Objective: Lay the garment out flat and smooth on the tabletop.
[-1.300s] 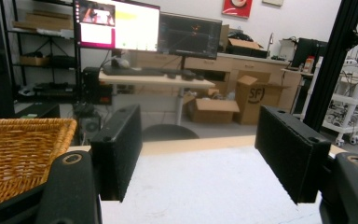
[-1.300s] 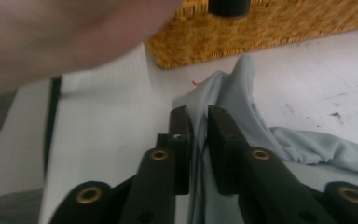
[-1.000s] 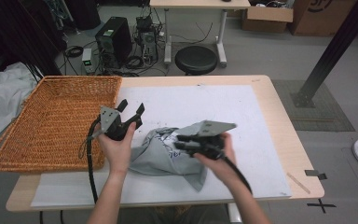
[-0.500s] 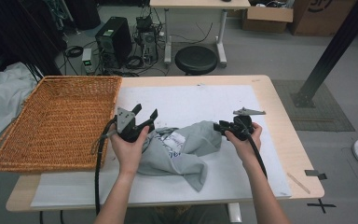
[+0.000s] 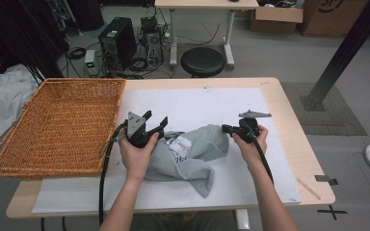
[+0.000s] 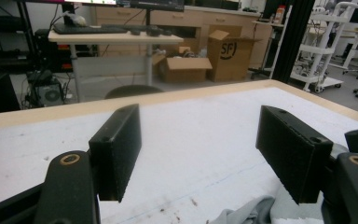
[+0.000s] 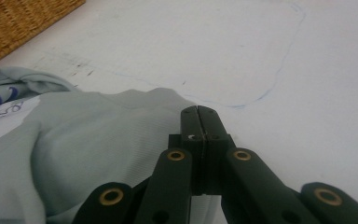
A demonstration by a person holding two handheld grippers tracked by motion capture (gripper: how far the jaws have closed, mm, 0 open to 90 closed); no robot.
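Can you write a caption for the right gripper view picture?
Right tool shut beside a crumpled grey shirt on the white table mat.

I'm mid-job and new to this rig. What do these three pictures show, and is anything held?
There is no robot: a person holds a two-jaw tool in each hand. The high view looks down on the table. The other two views come from cameras riding on each tool, looking along its black jaws. On the white mat lies a crumpled grey garment, with a wicker basket to its left. The left gripper is open and holds nothing. The right gripper has just closed its jaws at the garment's edge; whether cloth is pinched, I cannot tell.
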